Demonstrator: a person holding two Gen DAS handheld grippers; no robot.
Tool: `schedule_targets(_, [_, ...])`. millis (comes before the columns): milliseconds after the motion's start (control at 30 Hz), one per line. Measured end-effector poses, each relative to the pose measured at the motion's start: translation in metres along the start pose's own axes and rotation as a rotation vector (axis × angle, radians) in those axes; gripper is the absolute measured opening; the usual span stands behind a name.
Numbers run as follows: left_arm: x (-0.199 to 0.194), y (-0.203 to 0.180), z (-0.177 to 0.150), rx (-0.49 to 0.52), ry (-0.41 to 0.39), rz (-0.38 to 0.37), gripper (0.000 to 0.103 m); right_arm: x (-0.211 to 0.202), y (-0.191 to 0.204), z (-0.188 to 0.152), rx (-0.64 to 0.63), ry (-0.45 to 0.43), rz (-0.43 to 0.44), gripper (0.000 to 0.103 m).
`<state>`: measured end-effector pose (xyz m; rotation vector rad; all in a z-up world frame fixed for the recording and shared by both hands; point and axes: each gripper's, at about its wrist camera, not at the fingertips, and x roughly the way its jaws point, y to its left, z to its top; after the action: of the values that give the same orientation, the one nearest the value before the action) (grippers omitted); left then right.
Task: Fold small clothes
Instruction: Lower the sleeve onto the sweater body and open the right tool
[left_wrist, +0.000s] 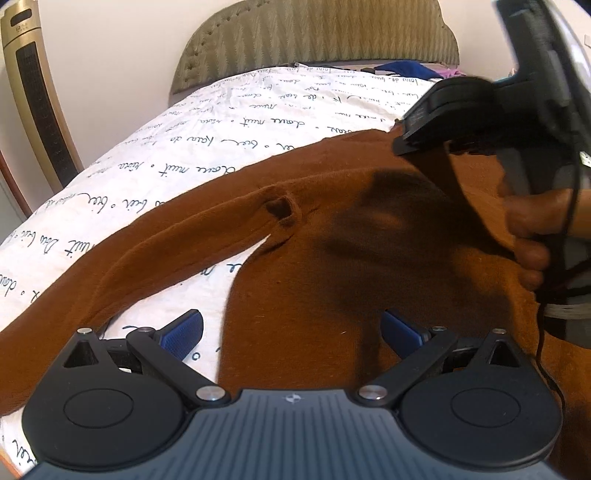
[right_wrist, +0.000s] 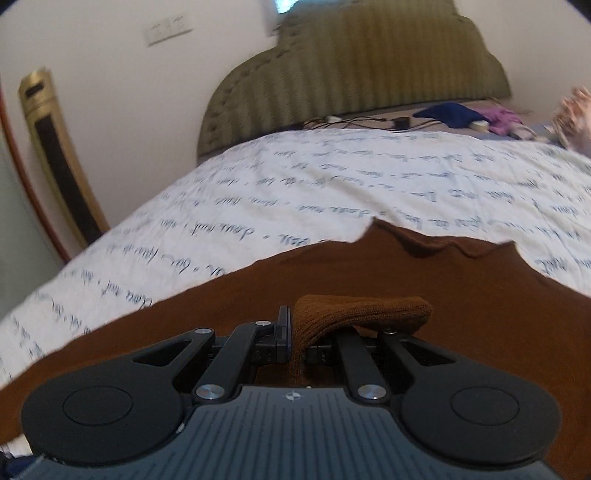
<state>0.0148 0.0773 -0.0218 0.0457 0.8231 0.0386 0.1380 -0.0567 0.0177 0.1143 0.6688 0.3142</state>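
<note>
A brown knit sweater (left_wrist: 332, 240) lies spread on the bed, one sleeve (left_wrist: 110, 266) stretched to the left. My left gripper (left_wrist: 291, 332) is open, its blue pads either side of the sweater's near edge, low over it. My right gripper (right_wrist: 295, 332) is shut on a fold of the brown sweater (right_wrist: 354, 310), which bunches over its right finger. The right gripper also shows in the left wrist view (left_wrist: 424, 133), held above the sweater's far right part with a strip of fabric hanging from it.
The bed has a white cover with dark script (left_wrist: 221, 122) and an olive padded headboard (right_wrist: 351, 66). A gold tower fan (left_wrist: 40, 99) stands at the left. Blue and purple clothes (right_wrist: 465, 114) and cables lie by the headboard.
</note>
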Motion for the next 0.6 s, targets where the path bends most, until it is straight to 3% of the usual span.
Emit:
schedule_targets(100, [0.000,0.001,-0.001,-0.002,0.004,-0.002,0.103,0.015,0.008,0.001,-0.044,0.055,0.002,0.018])
schedule_targets(133, [-0.001,0.002,-0.001,-0.002,0.004,-0.005,0.103,0.019,0.009,0.001,-0.046,0.079,0.017,0.024])
schedule_targets(200, [-0.001,0.002,-0.002,0.003,0.003,-0.006,0.103,0.021,0.008,0.001,-0.045,0.095,0.066,0.049])
schedule_targets(300, [0.001,0.001,-0.003,0.006,0.010,-0.007,0.103,0.014,0.011,0.005,-0.079,0.092,0.095,0.063])
schedule_targets(433, [0.003,0.001,-0.004,0.002,0.017,-0.017,0.103,0.008,0.011,0.014,-0.095,0.108,0.040,0.078])
schedule_targets(533, [0.002,0.002,-0.004,0.006,0.012,-0.018,0.103,0.007,-0.010,0.014,0.039,0.128,0.091,0.081])
schedule_targets(600, [0.003,0.003,-0.004,0.002,0.013,-0.019,0.103,0.008,-0.036,0.009,0.223,0.142,0.159,0.086])
